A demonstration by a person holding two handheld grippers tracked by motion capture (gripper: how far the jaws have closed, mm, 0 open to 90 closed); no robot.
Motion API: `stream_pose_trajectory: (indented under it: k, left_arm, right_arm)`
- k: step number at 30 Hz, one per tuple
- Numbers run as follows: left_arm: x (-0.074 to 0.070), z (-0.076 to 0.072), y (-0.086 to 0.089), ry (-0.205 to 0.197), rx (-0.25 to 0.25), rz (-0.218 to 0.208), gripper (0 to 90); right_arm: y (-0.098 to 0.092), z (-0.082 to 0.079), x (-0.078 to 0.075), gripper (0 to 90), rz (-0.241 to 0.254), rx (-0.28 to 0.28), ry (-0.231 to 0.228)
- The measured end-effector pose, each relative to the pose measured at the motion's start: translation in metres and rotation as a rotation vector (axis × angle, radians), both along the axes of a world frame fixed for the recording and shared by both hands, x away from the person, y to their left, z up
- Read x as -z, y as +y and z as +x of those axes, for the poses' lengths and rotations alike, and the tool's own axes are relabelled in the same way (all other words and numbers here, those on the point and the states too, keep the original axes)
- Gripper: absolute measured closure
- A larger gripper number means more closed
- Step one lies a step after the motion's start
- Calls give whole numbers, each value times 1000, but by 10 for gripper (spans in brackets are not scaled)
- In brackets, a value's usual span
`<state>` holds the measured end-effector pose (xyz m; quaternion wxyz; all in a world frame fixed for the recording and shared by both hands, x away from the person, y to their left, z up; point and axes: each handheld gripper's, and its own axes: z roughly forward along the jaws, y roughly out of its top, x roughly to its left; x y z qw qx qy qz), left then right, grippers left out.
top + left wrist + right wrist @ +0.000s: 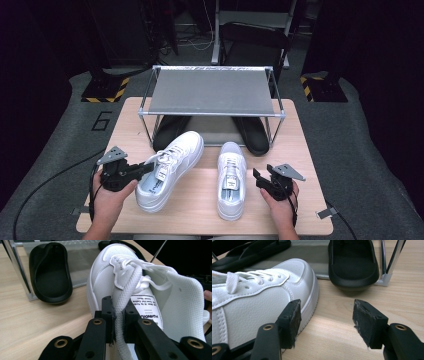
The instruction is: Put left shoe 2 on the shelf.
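The left hand-held gripper point(119, 322) is clamped tight on the padded collar edge of the left white sneaker point(167, 167), which lies angled on the counter point(200, 220) in front of the rack point(212, 90), its toe pointing toward the lower shelf. The right hand-held gripper point(325, 322) stands wide open and empty, just beside the right white sneaker point(231, 177). A thin collar grip lets the shoe swing, so the lift should be slow and level, with the toe kept low enough to pass under the rack's top shelf. Black slippers point(252, 135) already sit on the lower shelf; the sneaker should be steered into the gap between them.
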<state>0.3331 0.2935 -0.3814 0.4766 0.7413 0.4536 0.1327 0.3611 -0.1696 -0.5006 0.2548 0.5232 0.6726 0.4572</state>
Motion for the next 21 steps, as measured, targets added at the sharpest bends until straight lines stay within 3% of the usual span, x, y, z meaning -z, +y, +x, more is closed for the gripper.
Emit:
stream_pose_trajectory:
  k: [21]
  left_arm:
    - [-43,5,4,-37,2,11,828]
  right_arm:
    - [-1,0,0,395,8,-2,-4]
